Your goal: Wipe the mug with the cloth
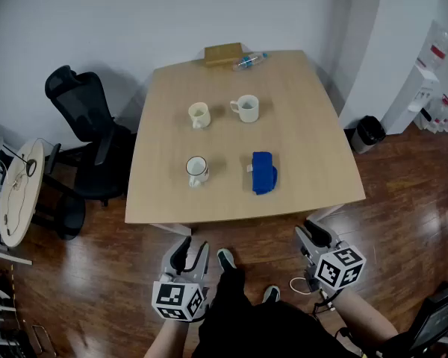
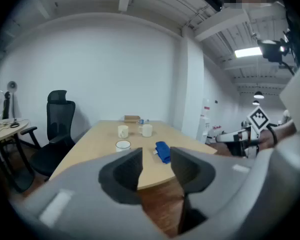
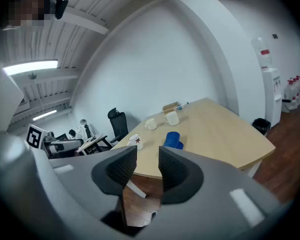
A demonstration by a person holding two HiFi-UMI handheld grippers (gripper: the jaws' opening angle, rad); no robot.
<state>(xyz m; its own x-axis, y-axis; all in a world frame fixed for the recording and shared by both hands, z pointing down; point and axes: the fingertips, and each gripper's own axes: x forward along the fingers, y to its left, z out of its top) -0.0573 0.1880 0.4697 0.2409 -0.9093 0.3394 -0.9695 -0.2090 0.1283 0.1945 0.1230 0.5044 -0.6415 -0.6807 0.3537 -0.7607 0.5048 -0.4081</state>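
1. Shows the left claw (image 1: 192, 250) spread wide and the right claw (image 1: 313, 237) spread less, both empty, both held short of the table (image 1: 313, 110) above the wooden floor (image 1: 97, 274).
2. Places the nearest mug (image 1: 197, 169), white with a dark rim, on the table well ahead of the left claw.
3. Sets the blue cloth (image 1: 264, 172), folded, to the right of that mug and apart from it, ahead of the right claw, untouched.
4. Finds a cream mug (image 1: 199, 115) and a white mug (image 1: 246, 108) farther back, with a box (image 1: 223, 54) and a bottle (image 1: 250, 60) at the far edge.
5. Leaves only the table's near edge between the claws and the nearest mug; puts a black chair (image 1: 89, 125) at the table's left side.
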